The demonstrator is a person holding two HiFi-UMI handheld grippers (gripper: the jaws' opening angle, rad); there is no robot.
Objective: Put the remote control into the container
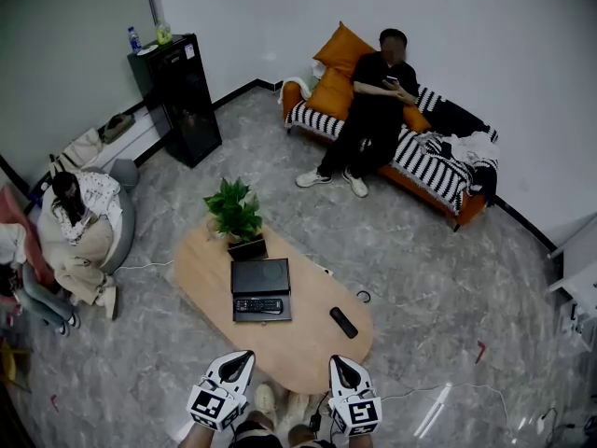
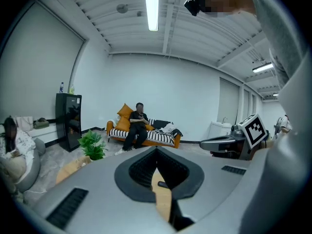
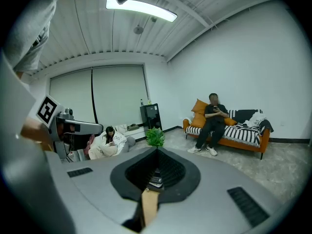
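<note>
The left gripper (image 1: pixel 246 355) and right gripper (image 1: pixel 337 361) hang at the counter's (image 1: pixel 205 269) near edge, jaws pressed together, empty. The remote (image 1: pixel 343 322) lies on the counter just ahead of the right jaws, the container (image 1: pixel 261 275) ahead of the left.

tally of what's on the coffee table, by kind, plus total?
Container: 1
Remote control: 2, the other lying in the Container
Potted plant: 1
Total: 4

White furniture (image 1: pixel 578 283) cut by right edge, bottles (image 1: pixel 134 39) too small to read
</note>
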